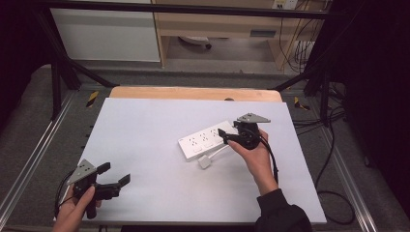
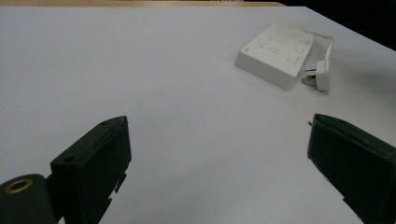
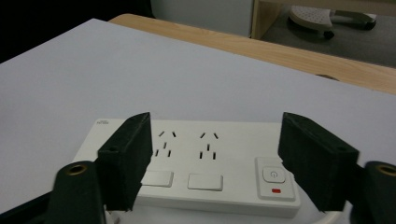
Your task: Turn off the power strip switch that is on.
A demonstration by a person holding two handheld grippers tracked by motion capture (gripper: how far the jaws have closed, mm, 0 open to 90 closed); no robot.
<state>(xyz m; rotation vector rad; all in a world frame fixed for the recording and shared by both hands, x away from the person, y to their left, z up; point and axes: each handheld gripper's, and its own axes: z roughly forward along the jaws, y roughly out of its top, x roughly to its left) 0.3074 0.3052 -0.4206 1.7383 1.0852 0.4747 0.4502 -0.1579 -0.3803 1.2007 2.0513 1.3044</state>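
Near edge of the table [image 1: 145, 203], high view: left hand [image 1: 72, 210] holds the left gripper [image 1: 117, 174] low over the white sheet [image 1: 145, 135] at its near-left corner, jaws spread wide, nothing between them, grey plate [image 1: 83, 170] on top. Left gripper view confirms: both black jaws far apart over bare sheet, the strip [image 2: 275, 53] well ahead and to the right, its plug [image 2: 321, 74] lying just beside the strip's near end, joined to it by a short white cord [image 2: 329, 44]. Mid-table, right of centre, high view: white power strip [image 1: 205, 140] lies flat and angled on the sheet, plug [image 1: 205, 161] just off its near side with the cord [image 1: 220, 151] running back to it. Right hand [image 1: 256, 154], dark sleeve [image 1: 280, 212], brings the right gripper [image 1: 225, 135] in at the strip's right end; jaws released, one over the strip's top, contact cannot be judged from above. Right gripper view: jaws stand wide apart, straddling the strip [image 3: 205, 163] from above its near long edge; two socket groups, two blank rocker switches [image 3: 180, 179] and a power button [image 3: 274, 176] with a red mark sit between them; nothing is clamped. Far side: bare wooden table edge [image 1: 193, 93] beyond the sheet, then grey floor [image 1: 232, 53], black frame bars [image 1: 183, 9], and wooden furniture [image 1: 217, 21].
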